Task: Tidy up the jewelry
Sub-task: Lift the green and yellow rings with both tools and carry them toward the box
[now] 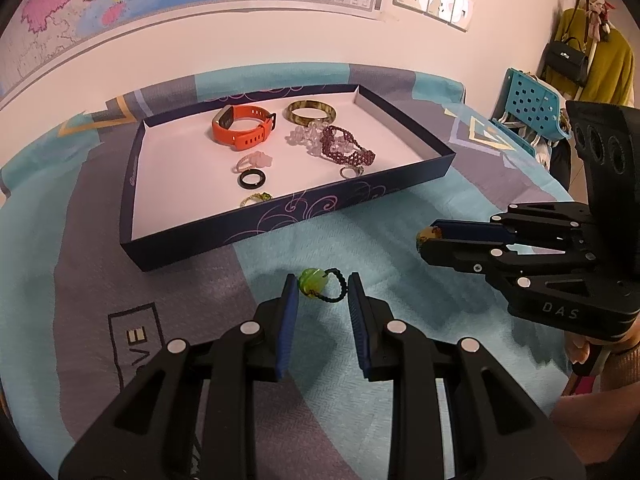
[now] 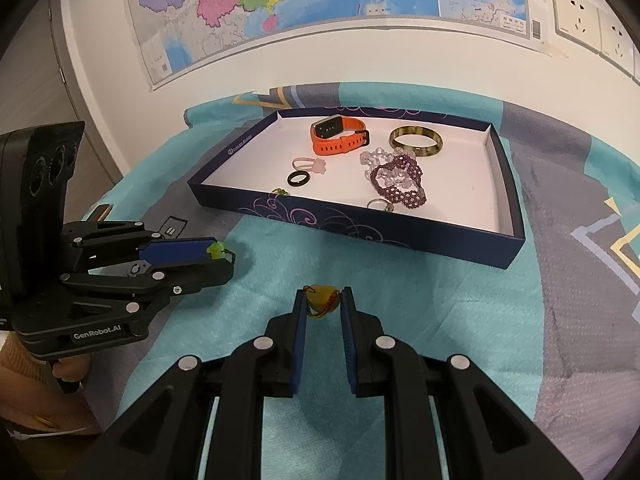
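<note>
A green bead ring (image 1: pixel 311 282) on a black cord loop is pinched between the blue pads of my left gripper (image 1: pixel 322 283), just above the cloth. From the right wrist camera, the left gripper (image 2: pixel 229 255) shows the green ring (image 2: pixel 216 249) at its tips. My right gripper (image 2: pixel 323 295) is shut on an amber bead ring (image 2: pixel 320 300) with a reddish cord. In the left wrist view the right gripper (image 1: pixel 425 245) carries the amber ring (image 1: pixel 425 235). Both hover in front of a dark blue tray (image 1: pixel 288 220) (image 2: pixel 360 224) with a white floor.
The tray holds an orange watch band (image 1: pixel 242 126), an amber bangle (image 1: pixel 311 113), clear and purple bead bracelets (image 1: pixel 348 146) and several rings (image 1: pixel 252 179). A teal and grey cloth (image 1: pixel 360 248) covers the table. A teal chair (image 1: pixel 528 104) and hanging bags (image 1: pixel 568 60) stand at right.
</note>
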The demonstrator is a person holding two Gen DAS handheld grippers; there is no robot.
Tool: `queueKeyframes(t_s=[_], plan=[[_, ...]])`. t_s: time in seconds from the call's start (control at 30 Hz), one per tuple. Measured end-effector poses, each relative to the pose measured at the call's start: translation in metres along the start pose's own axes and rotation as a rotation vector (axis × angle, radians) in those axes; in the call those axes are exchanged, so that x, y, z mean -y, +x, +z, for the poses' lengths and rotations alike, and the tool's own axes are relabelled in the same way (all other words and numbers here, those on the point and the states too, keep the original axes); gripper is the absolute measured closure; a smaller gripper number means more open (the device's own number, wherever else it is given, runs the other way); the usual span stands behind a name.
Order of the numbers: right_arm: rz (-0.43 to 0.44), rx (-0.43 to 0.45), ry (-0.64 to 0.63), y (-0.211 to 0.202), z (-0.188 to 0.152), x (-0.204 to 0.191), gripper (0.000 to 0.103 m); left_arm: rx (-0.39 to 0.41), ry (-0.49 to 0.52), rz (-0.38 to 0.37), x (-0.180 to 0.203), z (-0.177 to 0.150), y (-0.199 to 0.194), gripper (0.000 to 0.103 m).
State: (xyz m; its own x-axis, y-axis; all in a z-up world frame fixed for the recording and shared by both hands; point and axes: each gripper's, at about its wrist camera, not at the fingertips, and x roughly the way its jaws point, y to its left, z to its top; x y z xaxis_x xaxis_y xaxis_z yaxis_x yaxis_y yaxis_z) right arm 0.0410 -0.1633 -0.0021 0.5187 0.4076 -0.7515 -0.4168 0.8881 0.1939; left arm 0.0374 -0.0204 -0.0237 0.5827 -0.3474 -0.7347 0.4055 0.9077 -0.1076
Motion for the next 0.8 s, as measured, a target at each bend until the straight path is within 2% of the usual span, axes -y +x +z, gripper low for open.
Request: queueKeyframes(t_s=[0.8], plan=[[0.014,0.021,-0.005,-0.003,0.005,-0.003,0.088,0.039,0.001,-0.007,0.002,0.006,-0.015,0.077]])
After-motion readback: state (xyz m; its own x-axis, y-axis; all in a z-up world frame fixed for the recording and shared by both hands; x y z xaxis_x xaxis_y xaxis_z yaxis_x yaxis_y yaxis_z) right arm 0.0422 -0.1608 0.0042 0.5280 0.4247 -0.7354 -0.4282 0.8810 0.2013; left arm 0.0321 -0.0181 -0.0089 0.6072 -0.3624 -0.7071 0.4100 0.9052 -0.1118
